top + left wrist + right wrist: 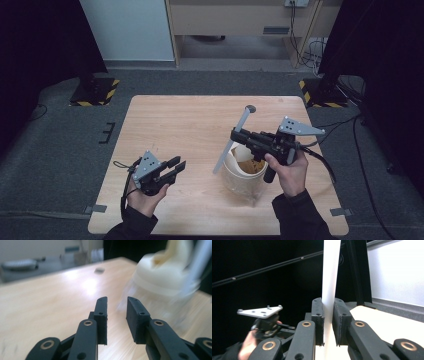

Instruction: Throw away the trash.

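A cream round container stands on the wooden table, right of centre, with something brown inside. A long, flat pale utensil handle leans out of it up to the right. My right gripper is shut on that handle above the container; in the right gripper view the white handle runs upright between the pads of my right gripper. My left gripper sits low at the table's front left, open and holding nothing. In the left gripper view the jaws of my left gripper point at the blurred container.
Black stands with yellow-black striped feet flank the table's far corners. Cables trail on the grey floor at the right. A wooden cabinet stands behind. The left hand's gripper with its grey plate shows in the right gripper view.
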Demonstrator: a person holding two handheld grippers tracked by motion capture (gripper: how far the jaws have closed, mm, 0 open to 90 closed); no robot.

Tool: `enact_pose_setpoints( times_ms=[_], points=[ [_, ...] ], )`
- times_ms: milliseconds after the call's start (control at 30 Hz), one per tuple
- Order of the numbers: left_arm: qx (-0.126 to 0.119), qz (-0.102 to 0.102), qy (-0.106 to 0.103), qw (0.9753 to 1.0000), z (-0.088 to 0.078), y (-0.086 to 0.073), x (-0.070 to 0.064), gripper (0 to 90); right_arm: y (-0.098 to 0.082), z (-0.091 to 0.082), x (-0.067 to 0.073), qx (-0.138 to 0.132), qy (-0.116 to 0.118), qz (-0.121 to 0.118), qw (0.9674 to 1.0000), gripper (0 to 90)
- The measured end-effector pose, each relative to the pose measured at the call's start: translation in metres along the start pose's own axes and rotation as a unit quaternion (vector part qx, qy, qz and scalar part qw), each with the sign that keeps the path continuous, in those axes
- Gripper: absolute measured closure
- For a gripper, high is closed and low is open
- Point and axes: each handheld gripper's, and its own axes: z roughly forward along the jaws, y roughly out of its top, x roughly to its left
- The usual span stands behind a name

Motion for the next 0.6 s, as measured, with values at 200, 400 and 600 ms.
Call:
enact_pose_setpoints(
  times_ms=[200, 400, 600],
  points=[
    [0.08, -0.034, 0.034, 0.9956, 0.008, -0.037, 0.033, 64.3, -0.007, -0.013, 0.001, 0.011, -0.004, -0.003, 0.9999, 80.6],
    [0.112, -0.041, 0.044, 0.9919, 0.014, -0.047, 0.04, 56.2, -0.008, -0.03, 0.004, 0.012, -0.009, -0.008, 0.9999, 80.6],
    [0.137, -0.055, 0.052, 0.9877, 0.021, -0.059, 0.049, 50.0, 0.0, -0.054, -0.001, -0.008, -0.029, -0.009, 0.9995, 80.6]
  ],
)
